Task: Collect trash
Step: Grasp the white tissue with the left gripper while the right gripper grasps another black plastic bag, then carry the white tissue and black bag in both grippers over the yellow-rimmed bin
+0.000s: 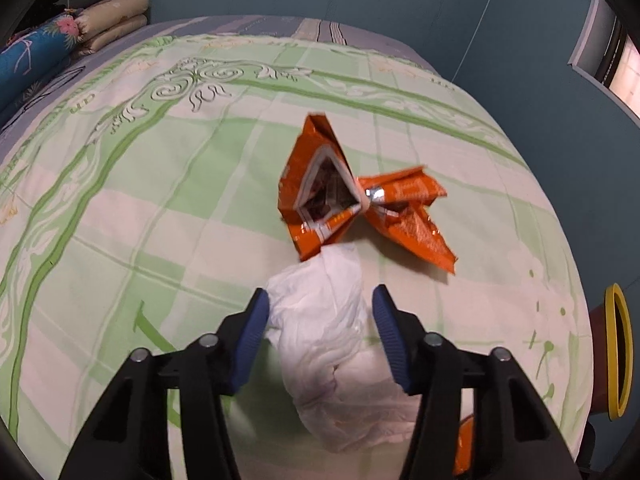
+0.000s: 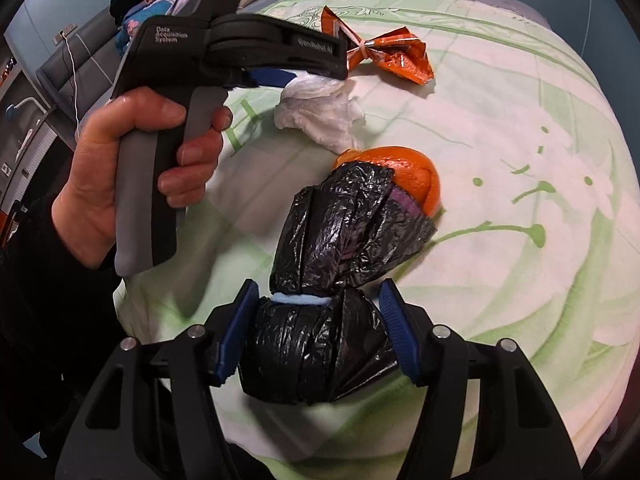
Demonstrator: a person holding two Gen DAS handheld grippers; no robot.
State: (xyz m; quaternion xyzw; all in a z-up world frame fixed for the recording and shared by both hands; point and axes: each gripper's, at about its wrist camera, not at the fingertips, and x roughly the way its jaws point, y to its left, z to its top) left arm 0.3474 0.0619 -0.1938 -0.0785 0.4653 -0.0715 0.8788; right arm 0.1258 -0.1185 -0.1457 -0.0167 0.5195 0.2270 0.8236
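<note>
Bedspread: pale green and cream checks, darker green scrollwork. Wrapper at 12 o'clock: orange, silver inside. Tissue: white. Bag: glossy black, light blue band. Orange at 1 o'clock. Pads: blue.

Bedspread lies bare from 9 to 11 o'clock; orange wrapper blocks 12 o'clock just beyond white tissue wad, yellow-rimmed bin at 3.
</note>
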